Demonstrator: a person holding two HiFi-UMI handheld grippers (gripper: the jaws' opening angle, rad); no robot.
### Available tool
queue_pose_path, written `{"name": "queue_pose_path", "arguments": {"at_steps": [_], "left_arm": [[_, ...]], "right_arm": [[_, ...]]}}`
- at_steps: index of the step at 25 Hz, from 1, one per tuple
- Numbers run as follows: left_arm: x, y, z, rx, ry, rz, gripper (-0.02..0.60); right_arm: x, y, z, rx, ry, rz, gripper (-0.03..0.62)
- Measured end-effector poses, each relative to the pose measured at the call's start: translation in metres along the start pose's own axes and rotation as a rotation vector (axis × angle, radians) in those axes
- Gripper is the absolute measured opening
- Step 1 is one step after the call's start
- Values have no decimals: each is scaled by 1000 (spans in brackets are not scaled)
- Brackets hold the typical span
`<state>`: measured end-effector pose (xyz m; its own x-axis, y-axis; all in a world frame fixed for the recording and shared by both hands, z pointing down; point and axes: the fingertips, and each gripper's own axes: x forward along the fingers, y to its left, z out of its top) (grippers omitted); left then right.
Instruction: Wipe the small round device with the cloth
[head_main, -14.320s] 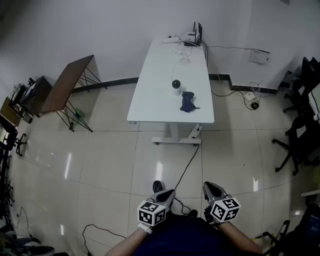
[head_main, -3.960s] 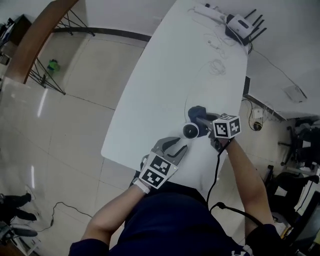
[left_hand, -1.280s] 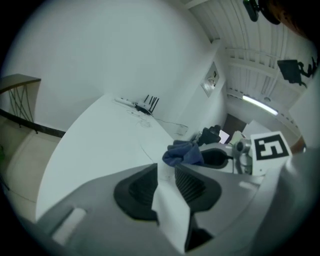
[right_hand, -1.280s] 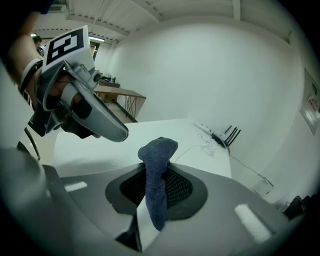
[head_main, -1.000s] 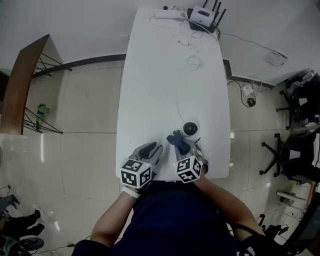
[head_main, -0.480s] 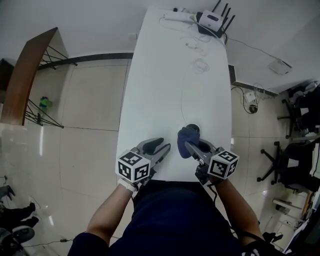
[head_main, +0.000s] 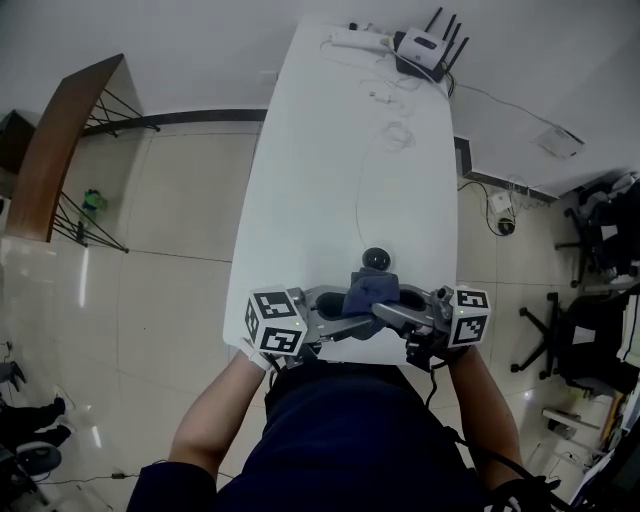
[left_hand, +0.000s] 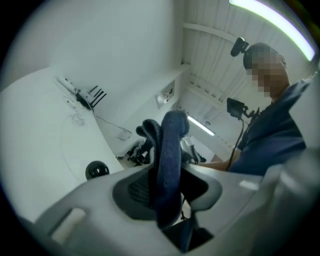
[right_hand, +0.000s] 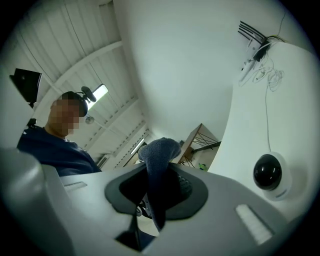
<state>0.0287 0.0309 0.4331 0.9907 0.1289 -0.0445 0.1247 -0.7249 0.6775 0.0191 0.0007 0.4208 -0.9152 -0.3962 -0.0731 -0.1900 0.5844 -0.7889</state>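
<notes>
Left gripper (head_main: 345, 312) and right gripper (head_main: 392, 312) each pinch an end of the seemingly soft, limp cloth (head_main: 368, 288), at six o'clock of the device (head_main: 376, 259).

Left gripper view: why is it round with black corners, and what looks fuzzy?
Left gripper view: the wide-angle lens curves the table edge and darkens the corners; the close cloth looks soft. Right gripper view: same rounding; the small round device looks sharper. Head view: even light, glossy floor reflections.
</notes>
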Motion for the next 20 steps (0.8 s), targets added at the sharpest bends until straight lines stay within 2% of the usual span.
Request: {"name": "queue_pose_path", "arguments": {"at_steps": [3, 6, 8, 9, 11, 13, 17, 20], "left_arm": [[-2, 6, -7, -48, -39, 45, 91], [-12, 23, -15, -99, -66, 131, 87], [-29, 48, -19, -140, -90, 249, 87], [-40, 67, -23, -158, -83, 339, 87], [-60, 108, -35, -175, -10, 529, 87], [-69, 141, -46, -195, 86, 636, 87], [-52, 188, -61, -274, 237, 649, 89], [-35, 213, -71, -306, 409, 636, 89]], "right_arm": [[0, -10, -2, -5, -4, -56, 99], [-8, -30, 2, 18, -61, -168, 191], [-22, -47, 10, 31, -134, -271, 207], [-32, -54, 15, 35, -173, -323, 207], [-52, -65, 21, 39, -236, -418, 185], [-68, -74, 21, 45, -270, -492, 149], [-79, -75, 17, 68, -323, -553, 135], [-86, -70, 12, 73, -363, -582, 124]]}}
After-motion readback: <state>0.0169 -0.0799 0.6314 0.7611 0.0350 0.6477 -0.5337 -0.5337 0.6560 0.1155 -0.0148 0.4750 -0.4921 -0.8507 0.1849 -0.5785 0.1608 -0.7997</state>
